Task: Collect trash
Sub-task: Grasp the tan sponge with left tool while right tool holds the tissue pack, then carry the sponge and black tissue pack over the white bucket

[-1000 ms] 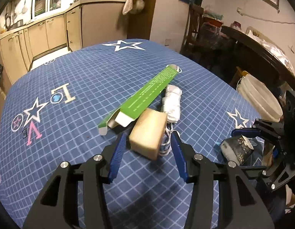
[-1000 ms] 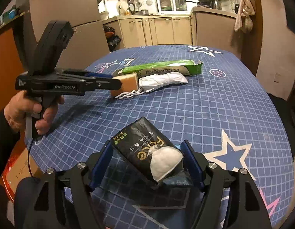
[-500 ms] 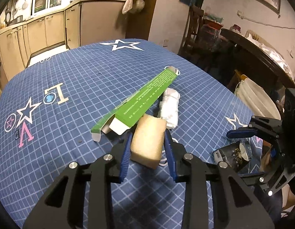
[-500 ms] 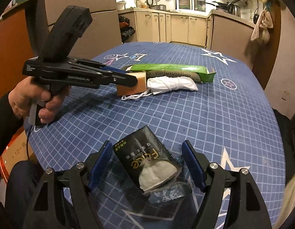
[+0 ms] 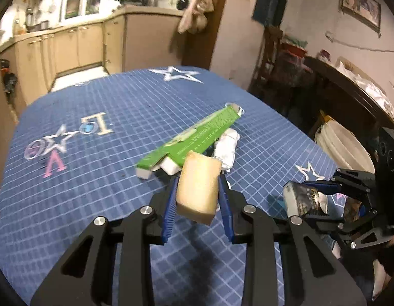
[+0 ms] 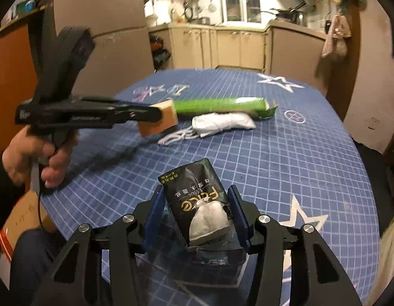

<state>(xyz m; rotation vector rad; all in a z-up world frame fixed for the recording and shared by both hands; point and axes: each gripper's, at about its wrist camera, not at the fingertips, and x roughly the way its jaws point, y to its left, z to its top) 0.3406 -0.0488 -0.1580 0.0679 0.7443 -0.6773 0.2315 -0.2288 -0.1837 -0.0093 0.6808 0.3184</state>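
- Two pieces of trash are already gripped, one per gripper; two more lie on the blue star-patterned table point(image 5: 89, 178), so the collecting looks roughly half done.
- Left gripper point(image 5: 197, 199): its blue fingers are pressed against both sides of a tan sponge point(image 5: 198, 187). In the right wrist view the sponge point(image 6: 158, 119) appears lifted clear of the table surface.
- Right gripper point(image 6: 197, 216): its fingers are closed against a black tissue packet point(image 6: 197, 204) with white tissue bulging from its opening. The packet appears raised off the table, though this is hard to confirm.
- Left on the table: a long green carton point(image 5: 197, 135) with an open end flap, and just beside it a bundle of white cloth point(image 5: 226, 150) trailing a loose string.
- No bin or bag for the trash can be picked out for certain in either view.
- Pose: the person's left hand point(image 6: 36, 158) grips the left gripper's handle, holding it roughly level, pointing across the table toward the carton. The right gripper sits nearer the table's edge, pointing along the table toward the kitchen cupboards.
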